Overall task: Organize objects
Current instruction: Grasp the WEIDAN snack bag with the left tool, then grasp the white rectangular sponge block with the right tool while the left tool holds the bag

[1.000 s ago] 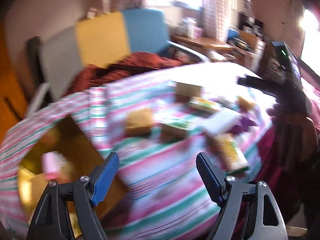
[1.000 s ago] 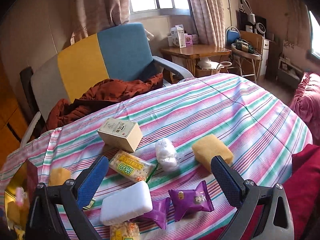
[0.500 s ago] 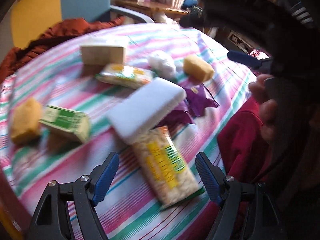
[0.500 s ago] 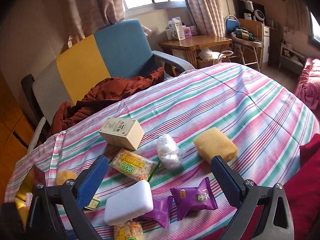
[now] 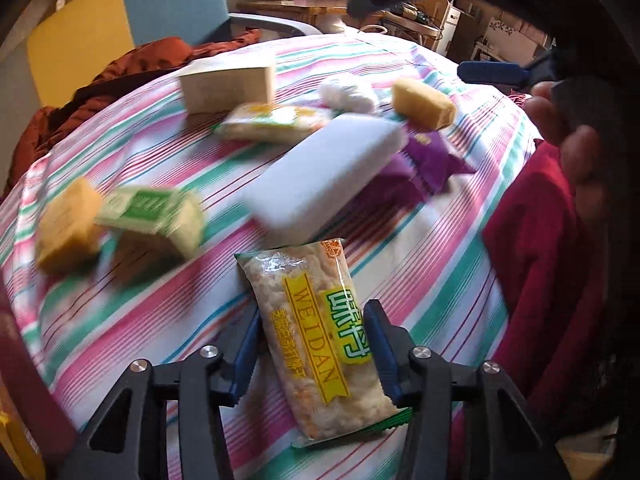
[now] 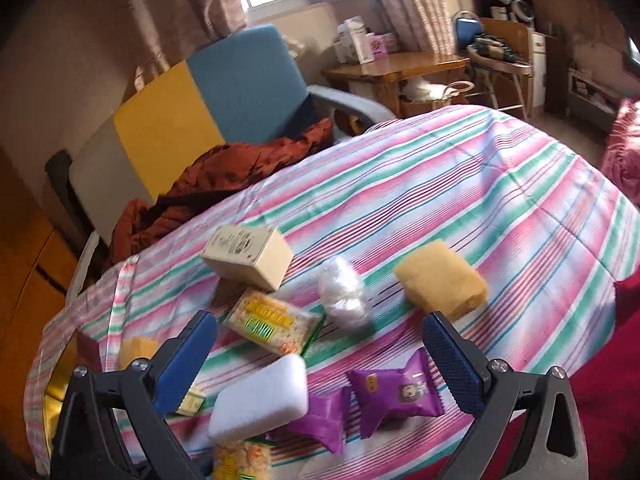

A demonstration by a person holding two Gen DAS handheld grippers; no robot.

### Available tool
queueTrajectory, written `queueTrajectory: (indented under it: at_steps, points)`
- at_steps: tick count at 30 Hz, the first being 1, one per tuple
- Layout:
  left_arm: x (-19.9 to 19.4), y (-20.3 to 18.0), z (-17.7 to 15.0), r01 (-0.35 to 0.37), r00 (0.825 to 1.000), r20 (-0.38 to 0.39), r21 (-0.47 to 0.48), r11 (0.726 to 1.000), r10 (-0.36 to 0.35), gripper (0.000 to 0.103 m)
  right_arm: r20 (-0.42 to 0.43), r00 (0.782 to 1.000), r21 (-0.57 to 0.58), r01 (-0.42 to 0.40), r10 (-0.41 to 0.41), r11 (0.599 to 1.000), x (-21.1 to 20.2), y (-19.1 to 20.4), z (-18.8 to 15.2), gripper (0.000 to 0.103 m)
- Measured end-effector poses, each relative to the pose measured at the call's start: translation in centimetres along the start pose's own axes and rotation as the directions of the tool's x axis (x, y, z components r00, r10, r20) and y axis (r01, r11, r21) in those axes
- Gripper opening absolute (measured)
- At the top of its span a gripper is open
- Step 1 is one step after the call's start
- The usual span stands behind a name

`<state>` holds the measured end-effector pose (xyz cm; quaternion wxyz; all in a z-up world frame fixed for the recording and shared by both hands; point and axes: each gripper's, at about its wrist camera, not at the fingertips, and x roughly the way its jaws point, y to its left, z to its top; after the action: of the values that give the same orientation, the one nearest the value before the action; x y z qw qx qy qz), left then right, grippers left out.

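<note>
A clear packet of rice crackers (image 5: 316,332) with a yellow-green label lies near the front edge of the striped tablecloth (image 5: 120,312). My left gripper (image 5: 313,340) is closing around it, and both blue pads touch the packet's long sides. Its top end also shows in the right wrist view as the cracker packet (image 6: 240,460). My right gripper (image 6: 319,318) hangs open above the table with nothing between its pads. Below it lie a white foam block (image 6: 260,396) and two purple snack packets (image 6: 394,396).
Also on the cloth are a beige box (image 6: 248,256), a second cracker packet (image 6: 272,320), a white plastic wad (image 6: 344,292), a yellow sponge (image 6: 440,276), a green carton (image 5: 156,216) and another sponge (image 5: 66,224). A chair (image 6: 224,92) with a rust jacket stands behind. Red fabric (image 5: 536,240) lies right.
The left gripper swung from the table's left end over to the cracker packet, came down, and its jaws closed from wide open onto it. The right gripper has barely moved.
</note>
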<state>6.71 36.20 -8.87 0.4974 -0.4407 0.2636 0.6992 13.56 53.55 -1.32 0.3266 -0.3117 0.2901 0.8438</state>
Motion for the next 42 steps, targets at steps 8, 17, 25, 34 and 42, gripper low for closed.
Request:
queueTrajectory:
  at_steps: [8, 17, 25, 34, 42]
  points:
    - [-3.1, 4.5, -5.0, -0.041, 0.998, 0.038, -0.09, 0.995, 0.044, 0.05, -0.16, 0.987, -0.15, -0.051, 0.026, 0.987, 3.2, 2.9, -2.1, 0.103]
    - [-4.0, 4.7, -6.0, -0.035, 0.996, 0.078, -0.134, 0.99, 0.046, 0.05, -0.342, 0.899, -0.158, -0.341, 0.272, 0.927, 4.7, 5.6, -3.8, 0.103]
    - [-3.7, 4.8, -6.2, -0.021, 0.995, 0.096, -0.149, 0.989, 0.036, 0.05, -0.34, 0.913, -0.167, -0.293, 0.224, 0.942, 4.8, 5.4, -4.3, 0.103]
    - [-3.7, 5.0, -6.5, -0.01, 0.994, 0.11, -0.153, 0.988, 0.027, 0.051, -0.343, 0.935, -0.355, -0.219, 0.092, 0.909, 5.3, 7.5, -5.4, 0.103]
    - [-3.7, 5.2, -6.6, -0.002, 0.992, 0.124, -0.153, 0.988, 0.021, 0.052, -0.295, 0.952, -0.282, -0.164, 0.077, 0.945, 5.0, 5.4, -4.1, 0.103]
